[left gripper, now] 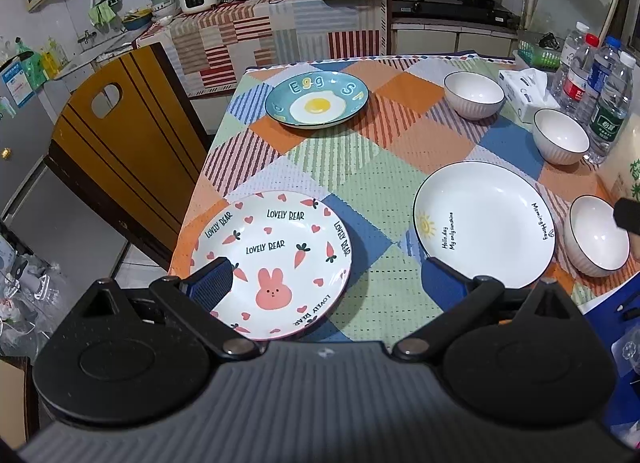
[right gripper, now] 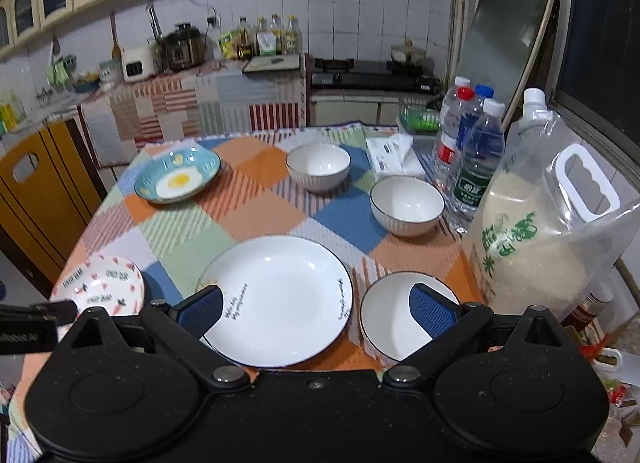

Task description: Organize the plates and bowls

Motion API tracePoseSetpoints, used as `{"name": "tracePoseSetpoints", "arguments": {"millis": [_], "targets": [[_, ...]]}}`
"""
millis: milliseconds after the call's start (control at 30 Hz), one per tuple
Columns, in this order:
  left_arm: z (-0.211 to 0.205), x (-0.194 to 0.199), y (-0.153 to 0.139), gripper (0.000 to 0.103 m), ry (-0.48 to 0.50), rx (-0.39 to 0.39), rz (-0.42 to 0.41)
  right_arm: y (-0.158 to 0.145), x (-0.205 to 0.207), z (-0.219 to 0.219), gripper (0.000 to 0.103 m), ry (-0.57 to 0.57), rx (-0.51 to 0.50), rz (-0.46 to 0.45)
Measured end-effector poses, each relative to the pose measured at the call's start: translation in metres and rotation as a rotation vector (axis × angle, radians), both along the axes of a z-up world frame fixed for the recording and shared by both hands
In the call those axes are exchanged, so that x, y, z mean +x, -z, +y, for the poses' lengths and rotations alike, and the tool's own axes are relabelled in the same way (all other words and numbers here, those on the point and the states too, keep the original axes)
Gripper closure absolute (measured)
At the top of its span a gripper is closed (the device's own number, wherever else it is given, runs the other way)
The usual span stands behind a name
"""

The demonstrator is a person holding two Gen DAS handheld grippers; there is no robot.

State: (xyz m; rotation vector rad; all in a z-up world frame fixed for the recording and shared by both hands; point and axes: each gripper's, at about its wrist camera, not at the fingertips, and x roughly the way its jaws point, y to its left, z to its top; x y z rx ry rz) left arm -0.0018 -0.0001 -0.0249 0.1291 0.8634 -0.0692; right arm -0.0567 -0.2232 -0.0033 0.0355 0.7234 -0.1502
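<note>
Blue ribbed pads line the fingers of the left gripper (left gripper: 328, 283), whose jaws stand wide apart and hold nothing above the near edge of the table (left gripper: 400, 135); its left pad overlaps the rim of the bunny plate (left gripper: 276, 259), a white plate printed with carrots, hearts and "LOVELY BEAR", though whether it touches cannot be told. The right gripper (right gripper: 318, 313) hovers likewise with its jaws spread and empty, one pad over the near rim of the white sun plate (right gripper: 280, 295) and the other over the nearest white bowl (right gripper: 388, 323), which sits just beside that plate. Farther back on the checked tablecloth (right gripper: 260, 207) lie two more white bowls (right gripper: 318, 169) (right gripper: 406, 203), one behind the other, and well apart on the far left the teal egg plate (right gripper: 178, 177). Water bottles (right gripper: 476, 159), a tissue pack (right gripper: 394, 159) and a bag of rice (right gripper: 532, 235) crowd the right side.
</note>
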Motion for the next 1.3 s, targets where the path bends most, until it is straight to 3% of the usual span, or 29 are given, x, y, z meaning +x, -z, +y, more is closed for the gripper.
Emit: {"name": "tracePoseSetpoints", "arguments": {"millis": [600, 767, 933, 1067, 1167, 1300], "targets": [[-0.003, 0.002, 0.005, 0.001, -0.005, -0.002, 0.034, 0.000, -0.001, 0.000, 0.002, -0.005, 0.010, -0.026], [-0.003, 0.004, 0.005, 0.001, 0.016, -0.008, 0.027, -0.004, 0.005, 0.001, 0.002, -0.024, -0.028, -0.059], [-0.006, 0.017, -0.006, 0.001, 0.139, -0.001, -0.006, -0.025, 0.032, 0.002, 0.002, -0.173, -0.138, -0.122], [-0.006, 0.035, -0.010, 0.001, 0.171, -0.105, 0.000, -0.033, 0.056, -0.004, 0.001, -0.335, -0.166, -0.131], [-0.009, 0.049, 0.003, 0.003, 0.166, -0.212, 0.051, -0.014, 0.088, -0.014, 0.002, -0.426, -0.167, 0.007], [-0.026, 0.063, 0.035, 0.007, 0.166, -0.272, 0.149, 0.029, 0.135, -0.035, 0.011, -0.435, -0.146, 0.187]]}}
